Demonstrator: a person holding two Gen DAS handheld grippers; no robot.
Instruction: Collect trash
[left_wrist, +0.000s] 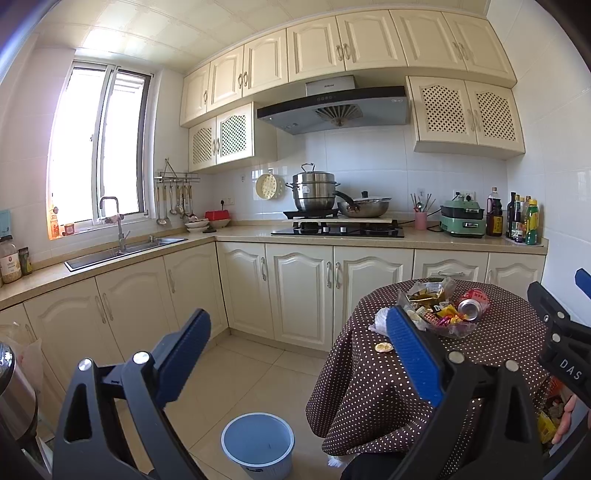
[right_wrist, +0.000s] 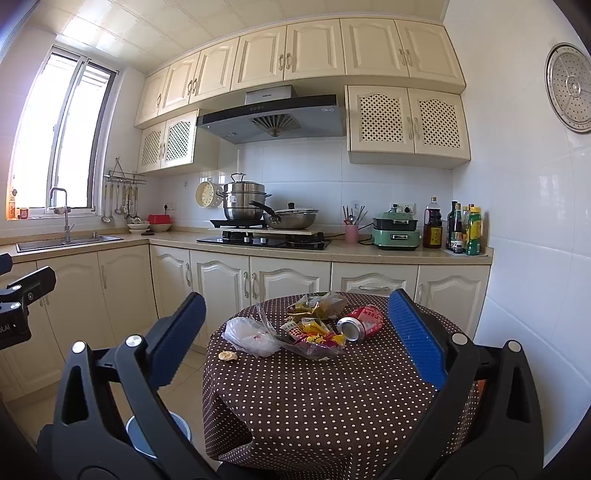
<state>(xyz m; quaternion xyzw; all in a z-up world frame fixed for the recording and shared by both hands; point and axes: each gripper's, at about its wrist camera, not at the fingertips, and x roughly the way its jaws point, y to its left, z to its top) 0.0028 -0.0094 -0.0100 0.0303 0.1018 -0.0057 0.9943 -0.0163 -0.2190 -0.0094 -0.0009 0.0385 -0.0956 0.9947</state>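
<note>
A round table with a brown polka-dot cloth (right_wrist: 325, 398) holds trash: a crushed red can (right_wrist: 360, 323) lying on its side, a heap of colourful snack wrappers (right_wrist: 314, 330), a crumpled clear plastic bag (right_wrist: 251, 336) and a small pale scrap (right_wrist: 227, 356). The same can (left_wrist: 474, 303) and wrappers (left_wrist: 436, 301) show in the left wrist view. A blue bin (left_wrist: 258, 442) stands on the floor left of the table. My left gripper (left_wrist: 299, 354) is open and empty, above the floor left of the table. My right gripper (right_wrist: 295, 332) is open and empty, facing the trash pile from the table's near side.
Cream cabinets and a countertop run along the far wall with a sink (left_wrist: 125, 253), a hob with pots (left_wrist: 332, 206), a green cooker (left_wrist: 463, 219) and bottles (left_wrist: 522, 221). A metal canister (left_wrist: 14, 402) stands at the near left. The floor is tiled.
</note>
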